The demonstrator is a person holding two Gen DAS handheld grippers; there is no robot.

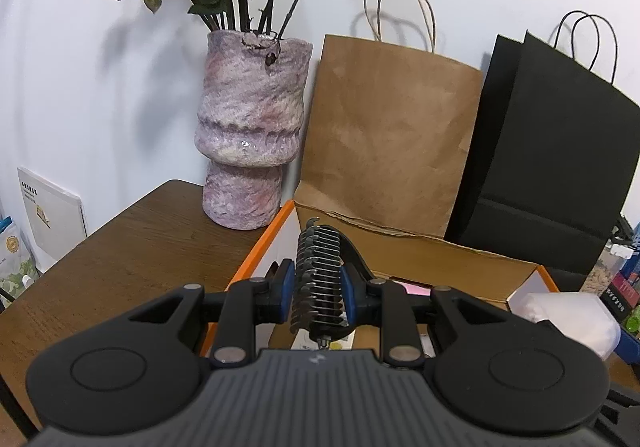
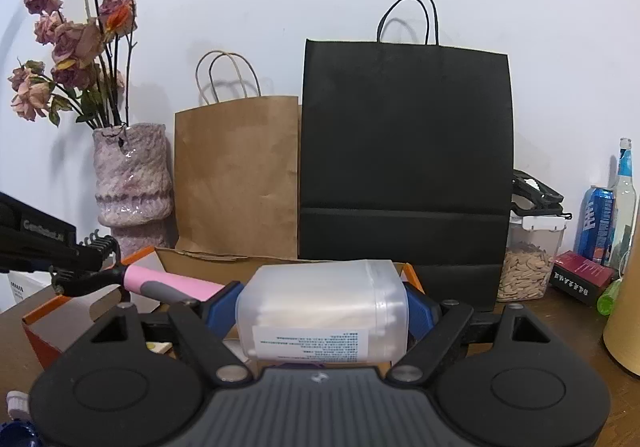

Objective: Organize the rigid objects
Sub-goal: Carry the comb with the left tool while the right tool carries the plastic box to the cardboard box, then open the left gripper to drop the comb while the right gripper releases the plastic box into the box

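A: Left wrist view: left gripper [image 1: 319, 293] pinched on the toothed head of a pet grooming rake [image 1: 320, 279], blue pads [image 1: 286, 283] tight on both sides. Head sits over the open orange-edged cardboard box [image 1: 256, 259], looks like it's lifted above the contents, can't confirm.

B: Right side?

A: Right wrist view: right gripper [image 2: 322, 309] clamped on a translucent plastic container [image 2: 324, 309] lying on its side, label facing the camera. It's held above the box's near edge, box [image 2: 44, 321] partly hidden behind it. The rake's pink handle [image 2: 172, 283] pokes across from the left, close to the container, can't tell if touching.

B: Risks?

A: Guessing here. Rake is gripped on the metal teeth, not the handle, so the long handle could swing it round or it slips between the pads. Both tools crowd one box opening, so handle and container could knock if both go down together. Container is smooth and rounded, squeezed sideways, may pop out or the lid shift.

B: Surroundings?

A: Vase [image 1: 250, 127] with dried flowers just beside the box's far left corner on the wooden table [image 1: 120, 251], a wide left swing could tip it. Brown paper bag [image 1: 388, 135] and black paper bag [image 2: 406, 167] stand right behind the box, easy to snag
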